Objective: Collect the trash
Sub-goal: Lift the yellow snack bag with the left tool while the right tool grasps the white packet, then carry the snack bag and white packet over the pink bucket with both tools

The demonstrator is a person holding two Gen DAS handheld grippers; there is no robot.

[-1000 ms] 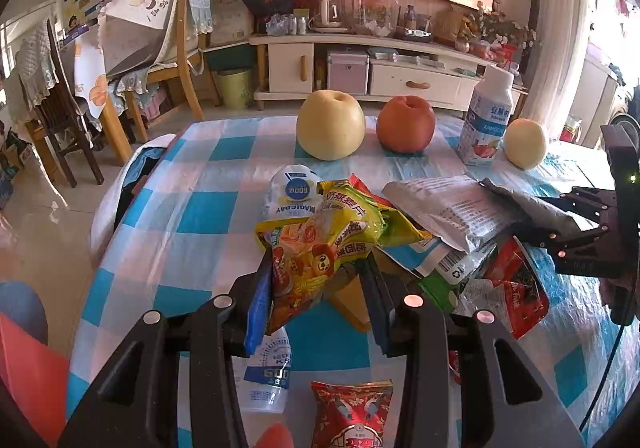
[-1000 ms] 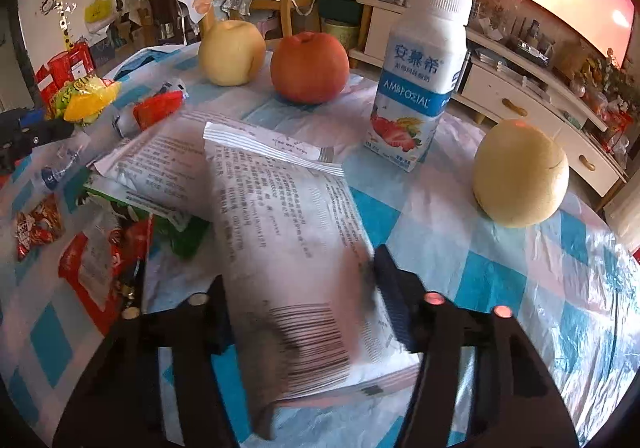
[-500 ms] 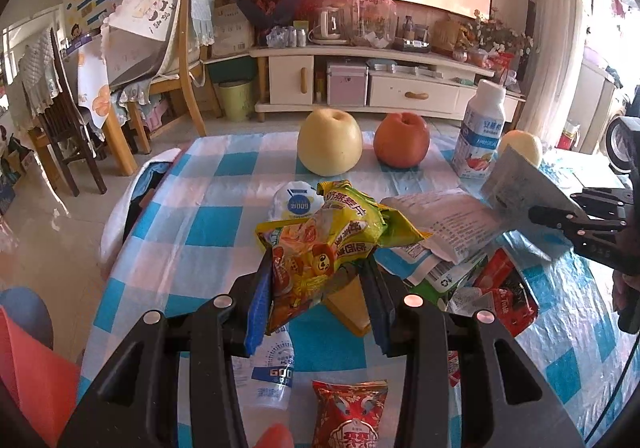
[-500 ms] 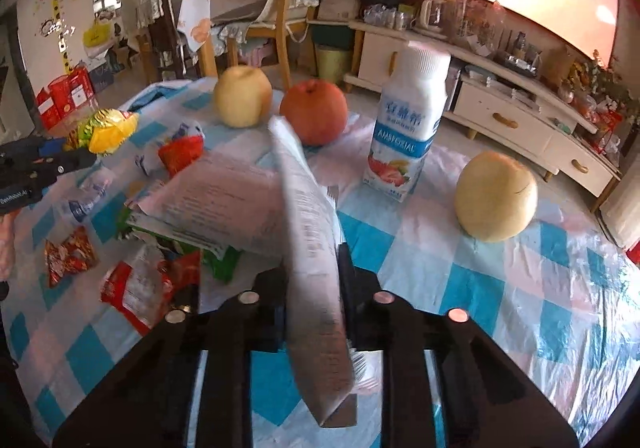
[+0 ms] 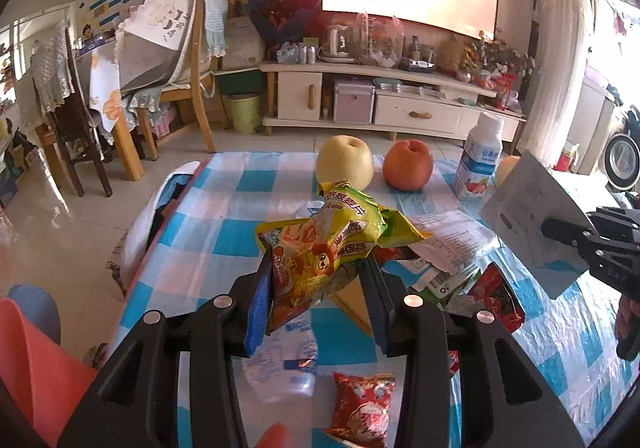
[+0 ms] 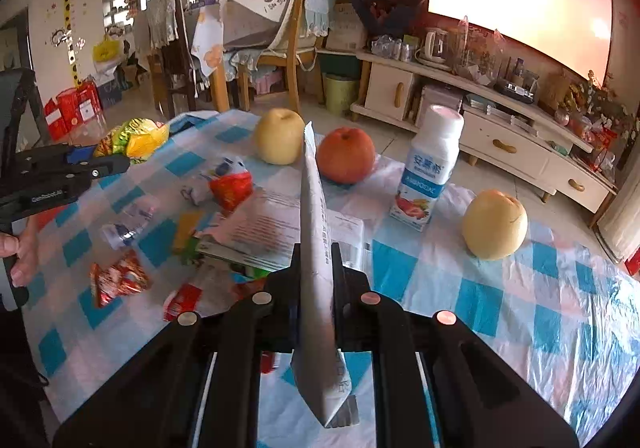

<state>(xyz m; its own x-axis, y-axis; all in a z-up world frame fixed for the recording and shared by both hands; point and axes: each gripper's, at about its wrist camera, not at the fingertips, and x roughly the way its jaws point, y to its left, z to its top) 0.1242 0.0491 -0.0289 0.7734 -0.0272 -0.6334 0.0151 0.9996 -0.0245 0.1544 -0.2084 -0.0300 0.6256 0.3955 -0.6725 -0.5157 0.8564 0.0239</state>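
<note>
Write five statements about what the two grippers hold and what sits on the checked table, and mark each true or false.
1. The left gripper is shut on the yellow snack bag. True.
2. The right gripper is open with nothing in it. False: it clamps the silver-grey wrapper, held edge-on.
3. The yogurt bottle stands upright. True.
4. The red apple lies in the wrapper pile. False: it sits apart, beside the yellow pear.
5. The small red packet lies on the table. True.

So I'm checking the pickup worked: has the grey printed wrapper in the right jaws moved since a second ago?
Yes. The grey printed wrapper has come up off the checked tablecloth and now stands on edge, clamped in the right gripper.
</note>
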